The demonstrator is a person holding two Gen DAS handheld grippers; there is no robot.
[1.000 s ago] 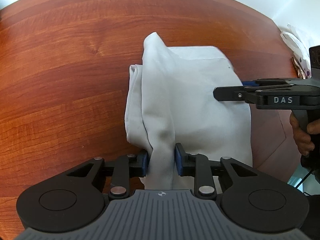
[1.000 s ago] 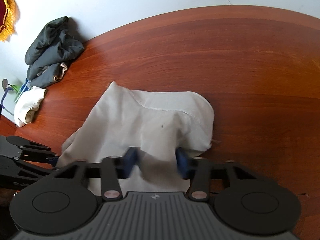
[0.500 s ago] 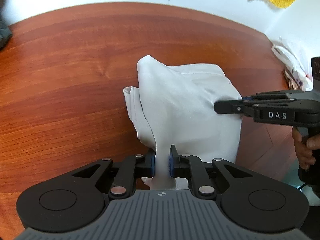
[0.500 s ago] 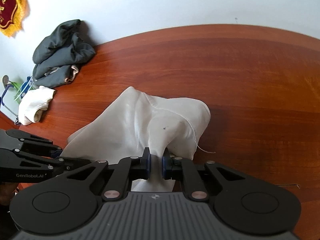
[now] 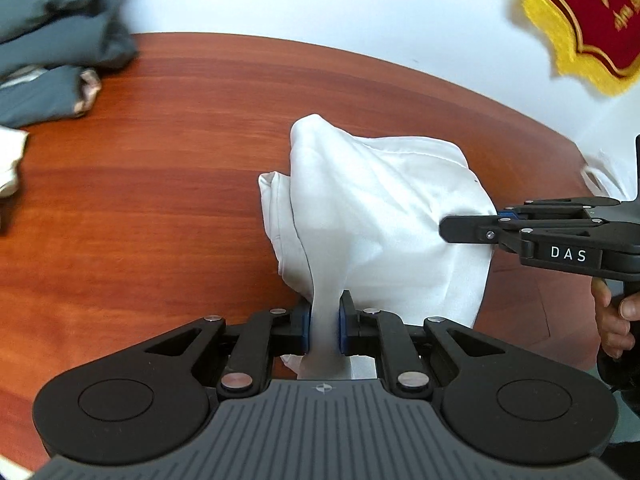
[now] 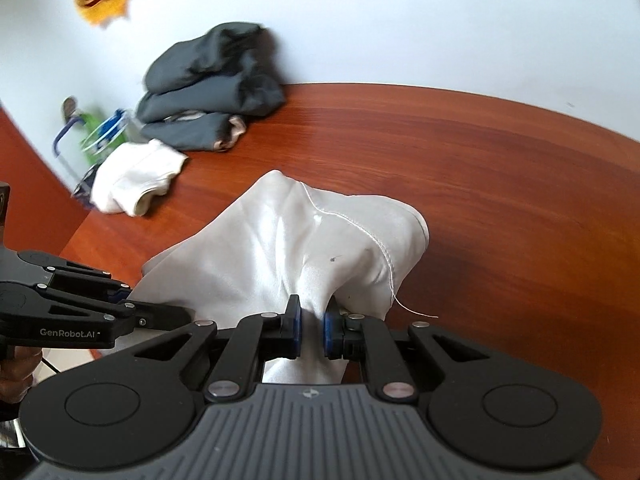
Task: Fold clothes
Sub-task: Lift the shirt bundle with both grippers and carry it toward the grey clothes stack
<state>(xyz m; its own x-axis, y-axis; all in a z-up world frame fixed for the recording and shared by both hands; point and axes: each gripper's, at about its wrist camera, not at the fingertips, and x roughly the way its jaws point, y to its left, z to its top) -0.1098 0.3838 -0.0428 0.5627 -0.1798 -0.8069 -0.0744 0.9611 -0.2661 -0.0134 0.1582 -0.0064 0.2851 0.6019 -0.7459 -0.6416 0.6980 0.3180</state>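
A white garment (image 5: 380,216) lies partly folded on the red-brown wooden table (image 5: 160,200). My left gripper (image 5: 325,326) is shut on its near edge and lifts the cloth in a ridge. My right gripper (image 6: 312,326) is shut on another part of the near edge of the same garment (image 6: 288,248), with a loose thread hanging at its right. Each gripper shows in the other's view: the right one (image 5: 472,232) at the garment's right side, the left one (image 6: 120,304) at its left side.
A pile of dark grey-green clothes (image 6: 212,88) sits at the table's far edge by the white wall, with a folded cream garment (image 6: 136,178) beside it. A red and gold pennant (image 5: 588,20) hangs on the wall. A white bag (image 5: 604,176) lies at the table's right end.
Both grippers have closed on the garment's near edge and risen, lifting the cloth. Both views now take in more of the wall and the clothes pile.
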